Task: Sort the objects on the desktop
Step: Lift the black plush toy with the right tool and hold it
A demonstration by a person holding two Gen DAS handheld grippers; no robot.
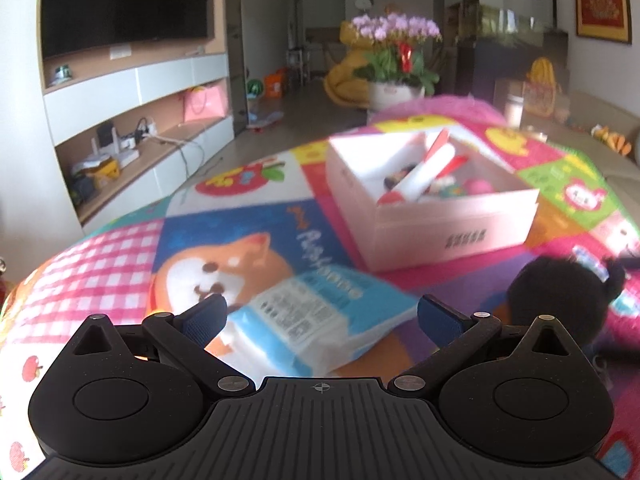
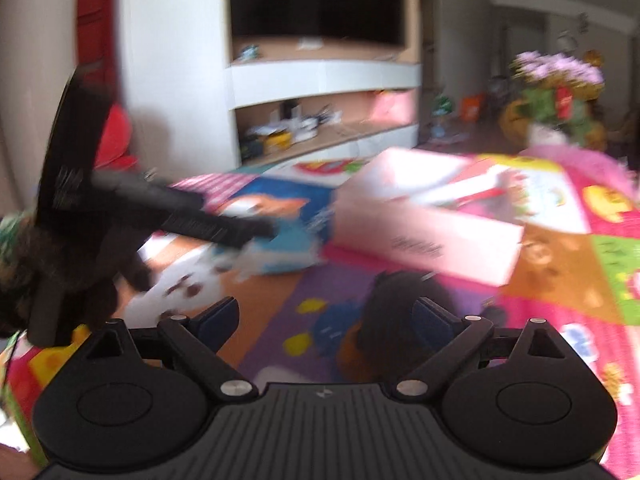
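My left gripper [image 1: 320, 314] has its jaws spread wide, nothing clamped. A blue and white tissue pack [image 1: 320, 320] lies on the colourful play mat [image 1: 120, 248] right between and just past the blue finger pads [image 1: 204, 318]; I can't tell if either pad touches it. Beyond it, further up the mat, sits an open white box [image 1: 452, 232] with a white and red tube [image 1: 424, 172] leaning inside among small toys that are too blurred to name. A black fuzzy toy [image 1: 560, 292] lies on the mat to the right of the pack, near the box's front corner.

My right gripper [image 2: 324, 318] also has its jaws released, holding nothing. Its view is motion-blurred. The black fuzzy toy [image 2: 400, 312] sits just ahead, close against the right finger. The left gripper [image 2: 192, 216] shows at left, over the tissue pack [image 2: 280, 256]. The white box [image 2: 432, 236] is behind, on the mat [image 2: 560, 248].
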